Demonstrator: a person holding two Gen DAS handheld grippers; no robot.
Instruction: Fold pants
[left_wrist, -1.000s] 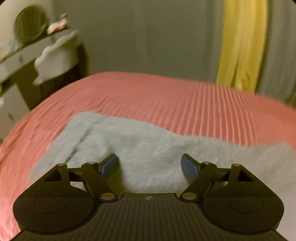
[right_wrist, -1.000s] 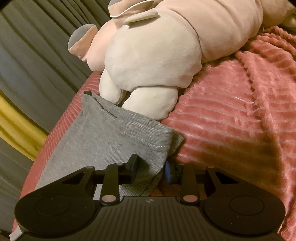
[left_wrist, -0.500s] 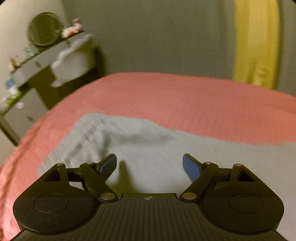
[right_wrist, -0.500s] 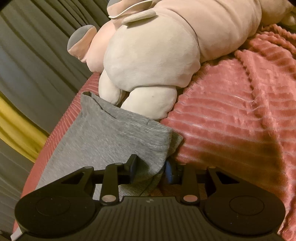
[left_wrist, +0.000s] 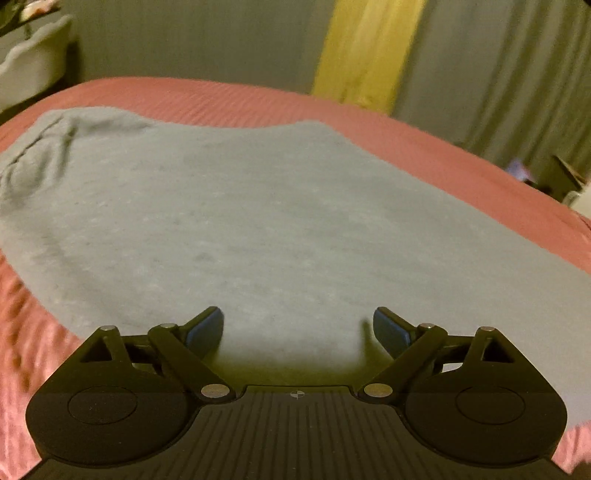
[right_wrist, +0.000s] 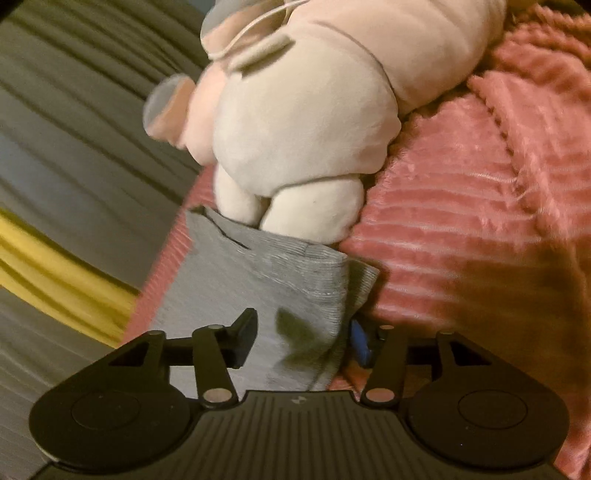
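One pair of grey pants (left_wrist: 258, 221) lies on the pink bed (right_wrist: 461, 229), beside one plush toy (right_wrist: 303, 122). The left claw (left_wrist: 297, 328) gapes wide, still opening, holding nothing. The right claw (right_wrist: 303, 339) is opening around the pants' hem, its pads clear of the cloth.

We list: bed (left_wrist: 461, 177) in ribbed pink cover; grey curtains (left_wrist: 517, 74) with yellow panel (left_wrist: 365, 51); dim, warm light.

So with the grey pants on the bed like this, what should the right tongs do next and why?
Probably draw the right tongs back off the pants. Their jaws are opening with the cuff edge between them but not pinched, and the cuff lies flat on the pink bedspread against the plush toy, so this fold looks placed.
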